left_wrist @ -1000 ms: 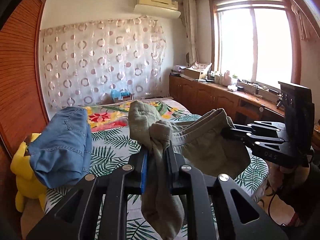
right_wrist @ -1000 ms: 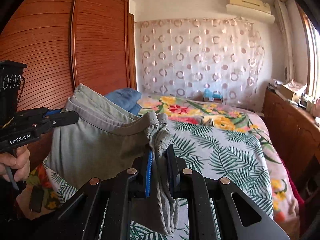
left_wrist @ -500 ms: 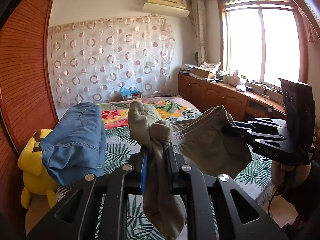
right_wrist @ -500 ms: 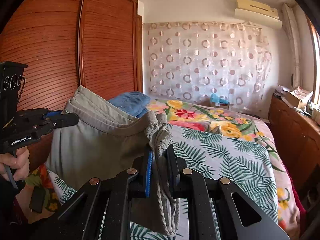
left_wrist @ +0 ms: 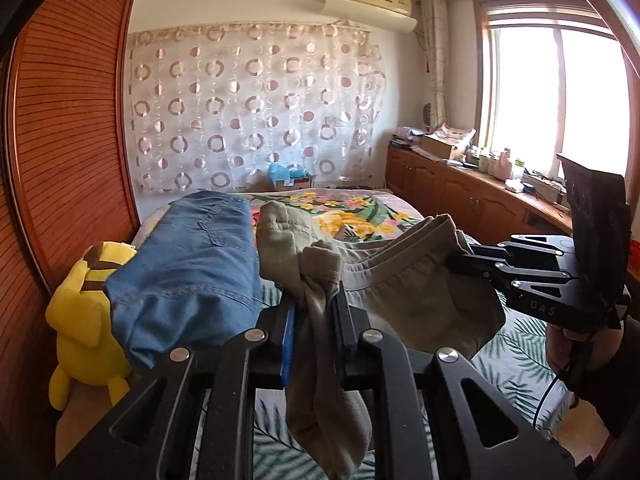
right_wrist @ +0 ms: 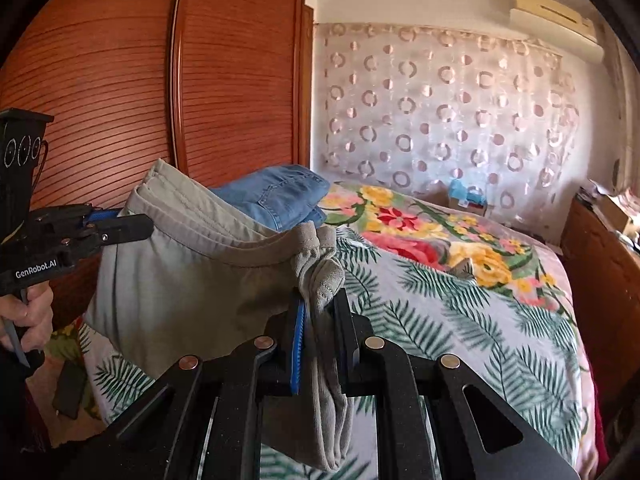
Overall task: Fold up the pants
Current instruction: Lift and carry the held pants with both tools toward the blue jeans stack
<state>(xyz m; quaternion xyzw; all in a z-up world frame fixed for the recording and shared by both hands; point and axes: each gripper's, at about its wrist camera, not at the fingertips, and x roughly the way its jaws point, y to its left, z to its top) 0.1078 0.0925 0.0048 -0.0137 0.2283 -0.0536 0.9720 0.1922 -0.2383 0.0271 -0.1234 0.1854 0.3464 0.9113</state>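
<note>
At the left of the left wrist view, folded blue denim jeans (left_wrist: 192,268) are seen beside a yellow plush toy (left_wrist: 86,312), and at centre the soft olive pants (left_wrist: 400,280) are pinched by the left gripper (left_wrist: 314,312), its jaws closed on a bunched corner. The ribbed waistband is stretched, sagging, to the right gripper (left_wrist: 472,258), likewise clamped on it. Beyond, the leaf-and-flower bedspread (right_wrist: 460,300) lies open at the right.
</note>
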